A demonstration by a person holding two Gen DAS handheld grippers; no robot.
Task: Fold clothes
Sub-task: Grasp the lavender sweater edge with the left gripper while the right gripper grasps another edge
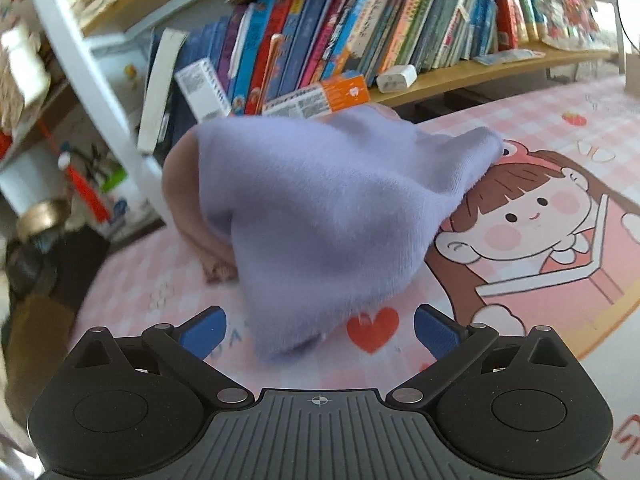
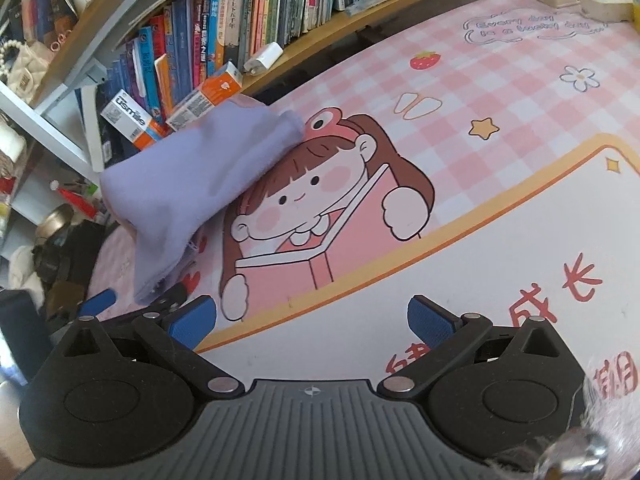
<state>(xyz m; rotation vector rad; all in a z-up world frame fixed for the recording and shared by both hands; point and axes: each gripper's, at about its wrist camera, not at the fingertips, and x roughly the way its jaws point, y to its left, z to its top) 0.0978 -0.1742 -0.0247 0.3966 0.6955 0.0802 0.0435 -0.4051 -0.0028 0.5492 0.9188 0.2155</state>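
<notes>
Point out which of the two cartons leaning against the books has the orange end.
The right-hand carton, just above the purple garment, has the orange end; the USmile carton to its left is mostly white.

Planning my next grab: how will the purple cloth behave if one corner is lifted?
The purple cloth will likely droop: it already lies in soft folds. Its fuzzy knit should grip the blue pads rather than slip. It looks light and may drag across the pink mat.

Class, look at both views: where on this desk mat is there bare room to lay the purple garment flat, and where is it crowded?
Free: the white patch of the desk mat inside the orange border, beside the cartoon girl, and the pink checks beyond her. Crowded: the back-left edge, where the purple garment is heaped against the orange box and the books.
</notes>
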